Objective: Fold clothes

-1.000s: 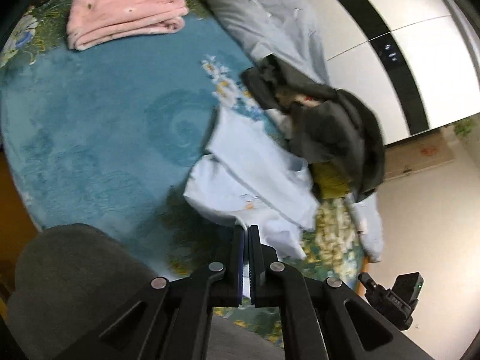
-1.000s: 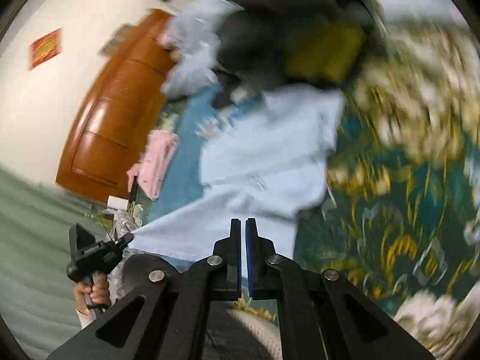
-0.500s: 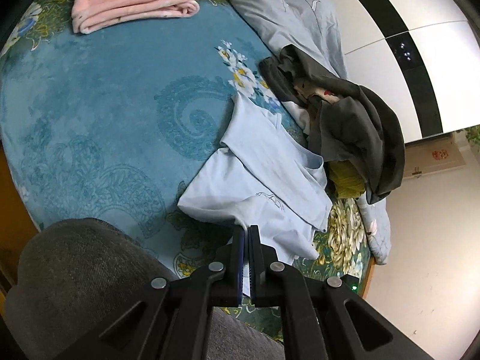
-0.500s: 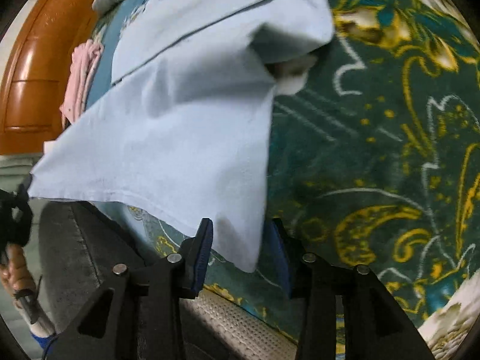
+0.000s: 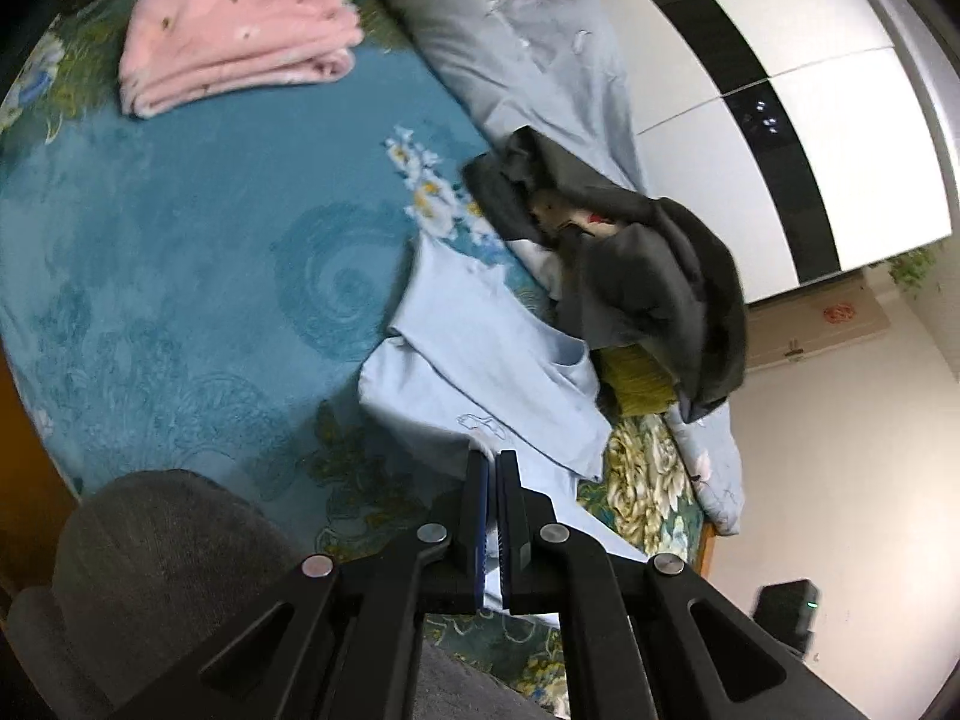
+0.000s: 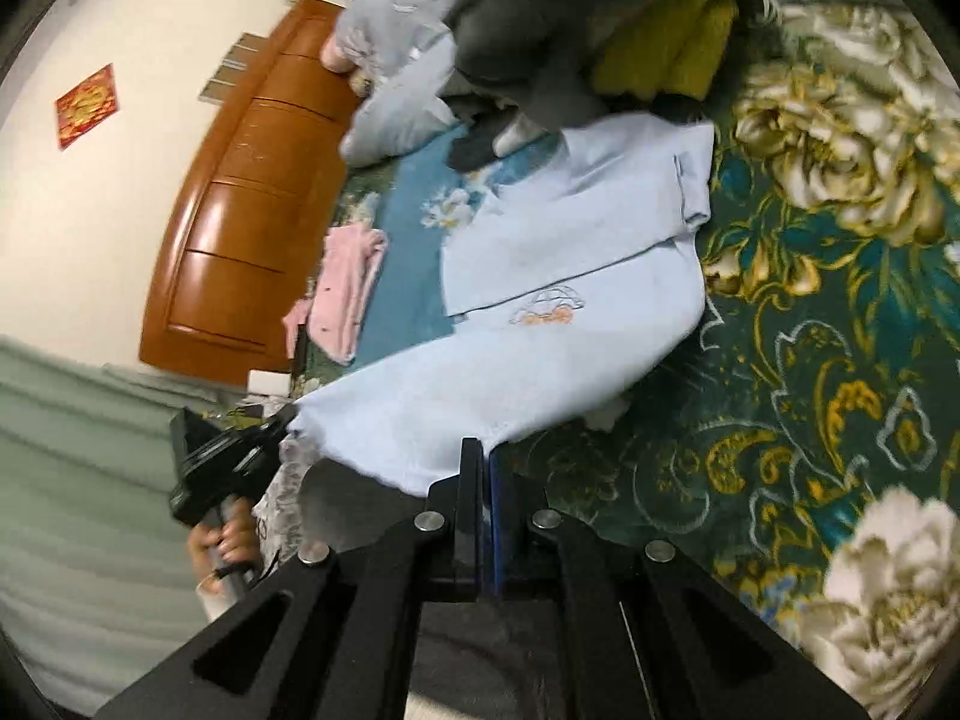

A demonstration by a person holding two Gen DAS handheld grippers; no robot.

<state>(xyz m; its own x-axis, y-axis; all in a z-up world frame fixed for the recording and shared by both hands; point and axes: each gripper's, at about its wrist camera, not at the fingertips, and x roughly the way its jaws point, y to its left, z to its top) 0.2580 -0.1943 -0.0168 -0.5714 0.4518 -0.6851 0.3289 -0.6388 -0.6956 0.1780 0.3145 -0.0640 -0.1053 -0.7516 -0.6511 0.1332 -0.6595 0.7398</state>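
Note:
A light blue shirt (image 5: 480, 354) with a small car print (image 6: 547, 307) lies partly folded on the teal floral bedspread (image 5: 168, 276). My left gripper (image 5: 493, 462) is shut on the shirt's near hem. My right gripper (image 6: 483, 450) is shut on the other near corner of the same hem, which is lifted off the bed. In the right wrist view the left gripper's body (image 6: 222, 462) shows at the far left, held by a hand (image 6: 225, 543).
A folded pink garment (image 5: 234, 48) lies at the far side of the bed. A heap of dark grey and yellow clothes (image 5: 636, 288) sits just beyond the shirt, next to a grey-blue quilt (image 5: 528, 54). A wooden headboard (image 6: 252, 192) stands behind.
The right gripper, open around the hem half a second ago, has shut on it and lifted it. The left gripper has stayed shut on its corner.

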